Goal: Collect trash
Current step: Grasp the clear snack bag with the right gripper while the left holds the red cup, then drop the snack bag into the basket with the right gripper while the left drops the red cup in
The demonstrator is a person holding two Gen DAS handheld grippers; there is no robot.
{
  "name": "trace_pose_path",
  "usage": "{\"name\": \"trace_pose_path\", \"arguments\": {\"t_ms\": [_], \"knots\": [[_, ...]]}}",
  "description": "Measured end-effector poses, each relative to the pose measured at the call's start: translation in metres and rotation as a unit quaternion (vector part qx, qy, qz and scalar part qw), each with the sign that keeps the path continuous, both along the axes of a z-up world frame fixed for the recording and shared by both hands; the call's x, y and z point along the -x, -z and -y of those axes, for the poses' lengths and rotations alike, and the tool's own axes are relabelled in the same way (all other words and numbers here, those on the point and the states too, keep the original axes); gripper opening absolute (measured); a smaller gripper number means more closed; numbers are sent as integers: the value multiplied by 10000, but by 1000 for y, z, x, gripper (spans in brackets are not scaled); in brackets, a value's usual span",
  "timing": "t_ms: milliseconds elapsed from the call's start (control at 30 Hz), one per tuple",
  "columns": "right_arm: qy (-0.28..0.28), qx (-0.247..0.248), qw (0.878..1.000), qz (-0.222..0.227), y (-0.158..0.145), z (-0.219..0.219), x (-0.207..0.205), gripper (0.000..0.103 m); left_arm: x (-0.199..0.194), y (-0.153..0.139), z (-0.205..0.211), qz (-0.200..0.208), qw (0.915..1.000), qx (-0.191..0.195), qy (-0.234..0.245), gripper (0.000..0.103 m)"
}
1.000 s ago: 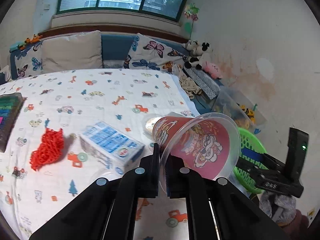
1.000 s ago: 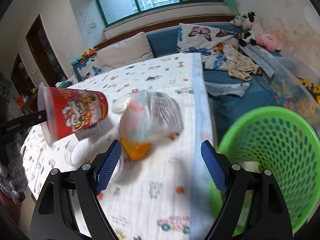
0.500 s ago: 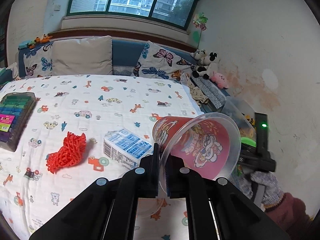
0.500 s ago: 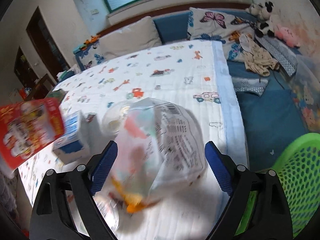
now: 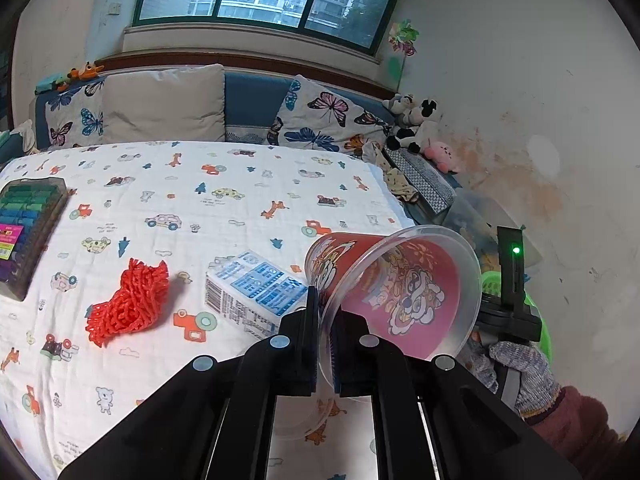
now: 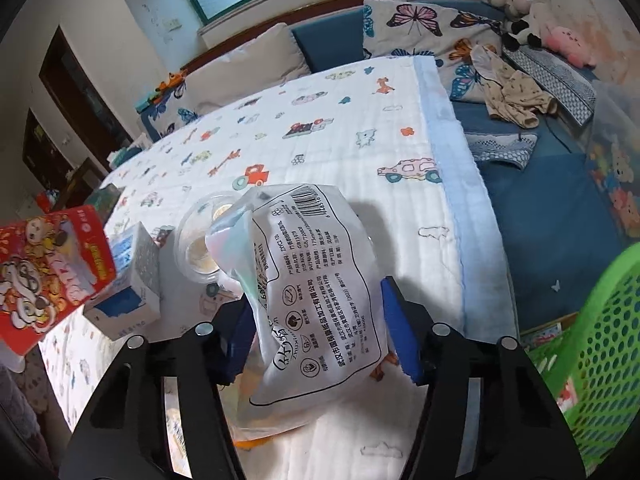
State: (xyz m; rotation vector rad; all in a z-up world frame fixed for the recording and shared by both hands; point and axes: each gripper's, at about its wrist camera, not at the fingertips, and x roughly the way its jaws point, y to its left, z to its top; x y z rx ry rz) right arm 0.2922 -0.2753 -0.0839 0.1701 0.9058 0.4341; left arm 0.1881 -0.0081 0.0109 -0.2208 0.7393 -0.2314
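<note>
- We have the red printed cup (image 5: pixel 384 288) pinched by its clear rim in the left tool (image 5: pixel 323 320), whose jaws are narrowed onto the wall; the cup hangs tipped on its side above the near edge of the desk (image 5: pixel 224 208), mouth toward the camera.
- The clear plastic bag (image 6: pixel 316 280) with printed label sits on the desk between the fingers of the right tool (image 6: pixel 316 336). Those jaws stand wide on either side of it; whether the pads touch the bag yet we cannot tell.
- Just beyond the bag lies a clear round lid (image 6: pixel 200 244), and to the bag's left a blue-and-white carton (image 6: pixel 132 280). Further left of the carton lies a red mesh net (image 5: pixel 128 300).
- The green basket (image 6: pixel 600 344) stands off the desk's edge, to the right of the bag and below it.
- We judge the step in hand to be a double pickup: cup already secured, bag about to be gripped.
- Next, we think, the right tool must close gently on the slack bag, gathering enough film to hold, then both loads swing right to the basket and drop in.
</note>
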Motion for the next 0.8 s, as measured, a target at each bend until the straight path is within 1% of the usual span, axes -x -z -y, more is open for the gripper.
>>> {"name": "trace_pose_path", "arguments": {"t_ms": [233,433,600,800], "knots": [[270,-35,9987,426,-26,20,31,57,1,-4,15,44,9998,19,175,5],[623,99,9961,610,-42,51,65,57,4,-11,43,121,9988,19,481,5],[998,295,9926,622,-43,85,90,57,3,-13,71,111,9969,15,784,5],[1456,477,9870,477,-32,129,111,58,2,-13,110,104,9934,-48,1143,5]]}}
